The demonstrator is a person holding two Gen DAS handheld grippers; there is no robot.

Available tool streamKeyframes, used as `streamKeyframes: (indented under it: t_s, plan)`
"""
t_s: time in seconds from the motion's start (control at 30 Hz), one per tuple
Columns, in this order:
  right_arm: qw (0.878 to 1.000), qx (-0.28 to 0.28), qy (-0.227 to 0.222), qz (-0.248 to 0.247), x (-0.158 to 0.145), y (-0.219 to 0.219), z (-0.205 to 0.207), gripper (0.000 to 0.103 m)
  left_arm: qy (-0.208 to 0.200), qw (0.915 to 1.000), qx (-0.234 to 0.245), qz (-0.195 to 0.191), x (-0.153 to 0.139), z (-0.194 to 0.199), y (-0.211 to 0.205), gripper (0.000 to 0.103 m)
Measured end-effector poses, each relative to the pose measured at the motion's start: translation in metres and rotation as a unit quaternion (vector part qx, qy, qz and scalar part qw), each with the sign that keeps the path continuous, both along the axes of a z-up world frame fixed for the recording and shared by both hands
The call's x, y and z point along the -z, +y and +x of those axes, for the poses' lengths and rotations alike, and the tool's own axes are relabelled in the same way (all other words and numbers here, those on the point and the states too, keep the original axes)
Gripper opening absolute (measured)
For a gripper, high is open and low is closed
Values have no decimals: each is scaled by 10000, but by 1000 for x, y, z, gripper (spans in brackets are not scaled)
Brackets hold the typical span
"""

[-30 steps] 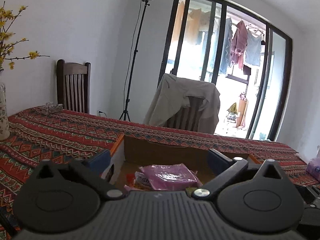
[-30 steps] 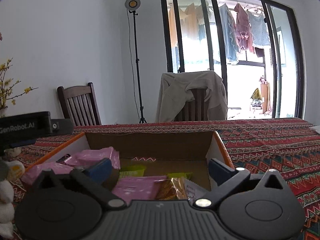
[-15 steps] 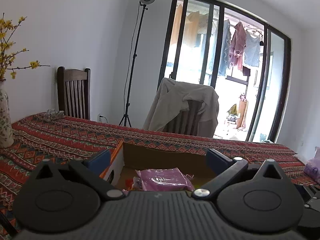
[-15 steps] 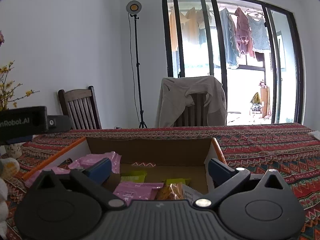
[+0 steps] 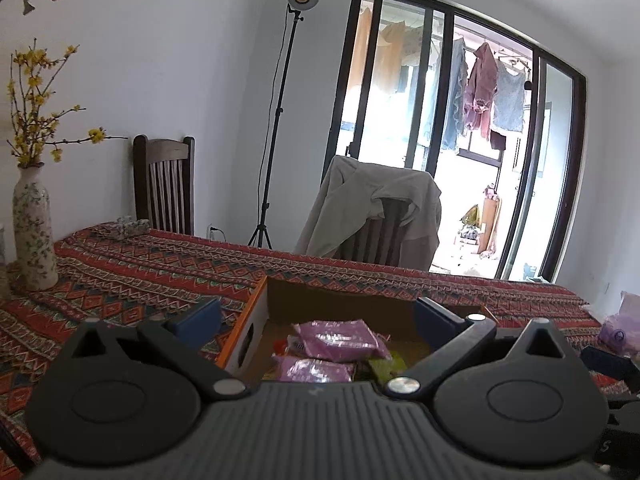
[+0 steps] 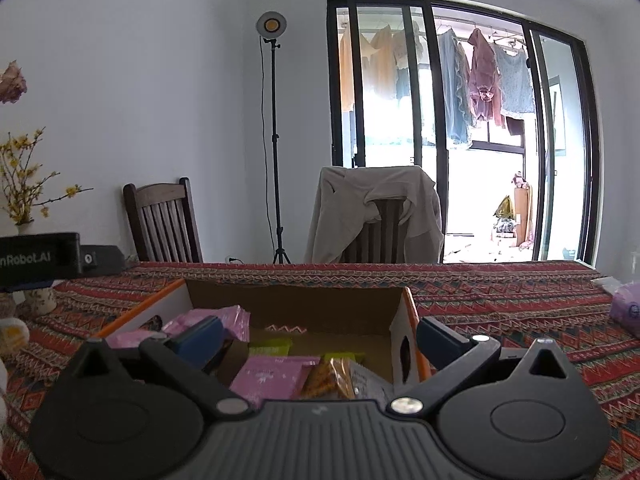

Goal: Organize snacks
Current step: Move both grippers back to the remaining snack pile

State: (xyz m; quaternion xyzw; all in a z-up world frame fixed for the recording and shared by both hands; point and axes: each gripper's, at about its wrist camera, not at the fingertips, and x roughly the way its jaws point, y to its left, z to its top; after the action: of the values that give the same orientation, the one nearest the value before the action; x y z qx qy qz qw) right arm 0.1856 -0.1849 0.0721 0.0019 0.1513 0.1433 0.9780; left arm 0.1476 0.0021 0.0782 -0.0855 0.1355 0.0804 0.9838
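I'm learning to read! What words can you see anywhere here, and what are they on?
"nRobot.AI": white letters on the black bar at the left edge of the right wrist view; the start is cut off.
Snack packets in the box: print too small and blurred to read.
Nothing else readable.

Matt cardboard box point(image 6: 296, 308), glossy packets point(image 5: 336, 334)
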Motion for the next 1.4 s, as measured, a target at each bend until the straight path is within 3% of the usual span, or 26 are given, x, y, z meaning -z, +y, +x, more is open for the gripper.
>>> streamKeyframes:
  t_s: [0.27, 0.7, 0.9, 1.17, 1.27, 1.4]
  plan:
    - [9997, 37, 227, -68, 13, -12, -30, 103, 143, 9998, 5, 128, 12, -35, 2, 103]
    - [9948, 11, 953, -358, 59, -23, -64, 103, 807, 9965, 18, 233, 71, -71, 12, 103]
    - [9913, -75, 1213, -508, 75, -18, -68, 103, 887, 9956, 96, 293, 92, -73, 15, 103]
    - [9867, -174, 1447, -723, 76, -7, -58, 103, 1070, 9937, 243, -229, 99, -69, 30, 103]
    - [9836, -206, 1595, -813, 78, -4, -54, 96, 1050, 9935, 231, -369, 99, -70, 34, 103]
    - [9815, -370, 1699, -796, 81, -2, -51, 74, 1037, 9937, 242, -357, 98, -70, 34, 103]
